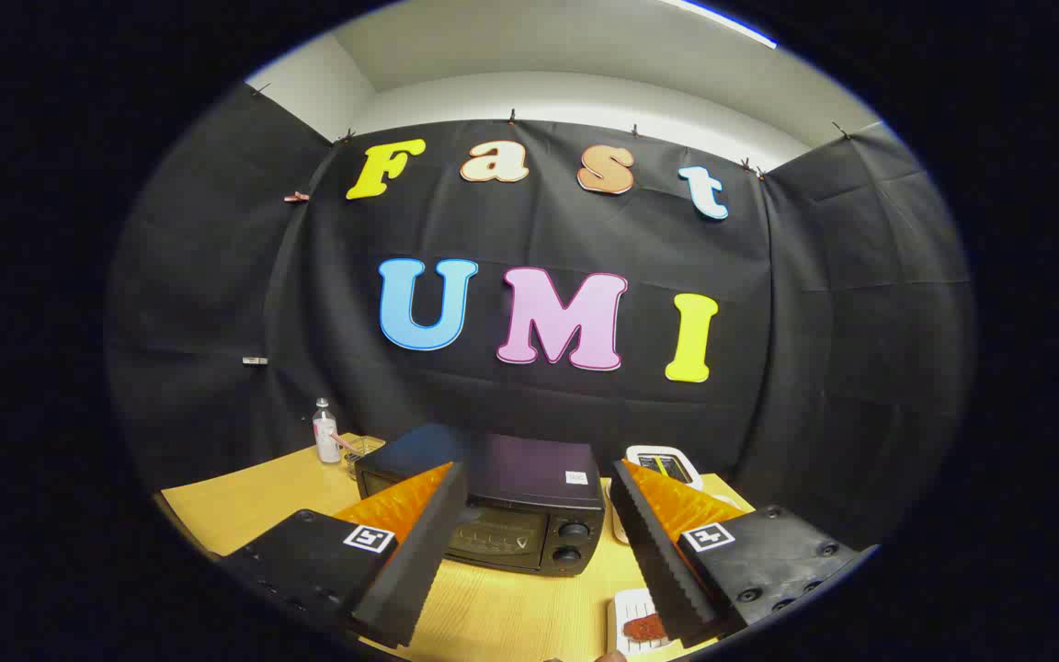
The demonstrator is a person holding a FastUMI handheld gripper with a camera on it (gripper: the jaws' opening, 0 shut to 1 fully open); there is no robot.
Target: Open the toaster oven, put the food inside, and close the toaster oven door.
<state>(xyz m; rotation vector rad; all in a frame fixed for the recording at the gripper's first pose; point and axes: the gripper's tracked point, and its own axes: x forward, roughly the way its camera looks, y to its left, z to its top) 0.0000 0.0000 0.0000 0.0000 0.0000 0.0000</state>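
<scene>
beyond the open, empty tongs [539, 515] sits the toaster oven [493, 506], door closed; food [644, 628] beneath right finger.

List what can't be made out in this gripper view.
- Toaster oven: the left finger covers the door's left part; the latch is hidden.
- Food on the white tray: partly behind the right finger; type unclear.
- Bottle: too small to identify its contents.
- Gripper: open, holding nothing.

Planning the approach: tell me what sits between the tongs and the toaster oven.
Nothing: in the gripper view, bare tabletop runs from the open tongs to the closed oven. The food lies by the right finger.
</scene>
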